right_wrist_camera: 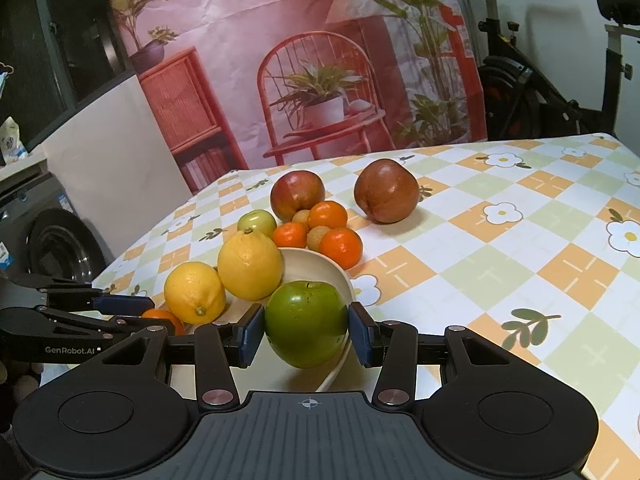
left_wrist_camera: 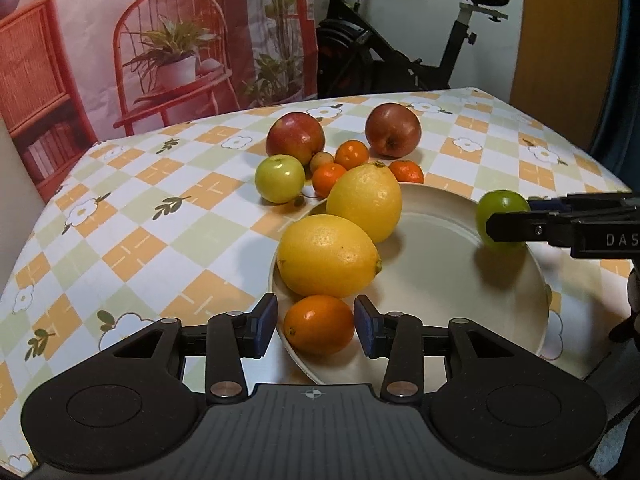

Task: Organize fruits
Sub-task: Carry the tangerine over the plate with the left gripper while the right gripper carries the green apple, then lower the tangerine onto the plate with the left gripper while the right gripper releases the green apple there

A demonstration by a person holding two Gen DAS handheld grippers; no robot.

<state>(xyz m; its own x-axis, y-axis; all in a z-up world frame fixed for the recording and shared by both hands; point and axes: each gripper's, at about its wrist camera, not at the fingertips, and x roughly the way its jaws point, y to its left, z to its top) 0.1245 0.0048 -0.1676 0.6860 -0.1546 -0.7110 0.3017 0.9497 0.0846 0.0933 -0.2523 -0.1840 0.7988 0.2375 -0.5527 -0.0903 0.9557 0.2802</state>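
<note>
The left tool (left_wrist_camera: 315,322) tilts down toward the near rim of the round cream plate (left_wrist_camera: 440,280), its two blue pads straddling a small orange citrus fruit (left_wrist_camera: 319,324) that sits on the plate's edge. A narrow gap shows on each side of the fruit, so the pads stand released around it, not pressing.

The right tool (right_wrist_camera: 306,330) also slopes downward, less steeply (it reaches in from the plate's far right side in the left wrist view), and is clenched on a round green apple (right_wrist_camera: 306,322), both pads flat against its sides. The apple hangs just above the plate's rim.

Two yellow lemons (left_wrist_camera: 328,255) lie side by side on the plate, touching each other, the nearer one just behind the small orange fruit.

On the checked floral tablecloth of the table (left_wrist_camera: 140,216), beyond the plate, sits a cluster: two red apples (left_wrist_camera: 295,137), a pale green apple (left_wrist_camera: 280,178), three small mandarins (left_wrist_camera: 351,154) and some little tan round fruits (too small to identify) among them.
</note>
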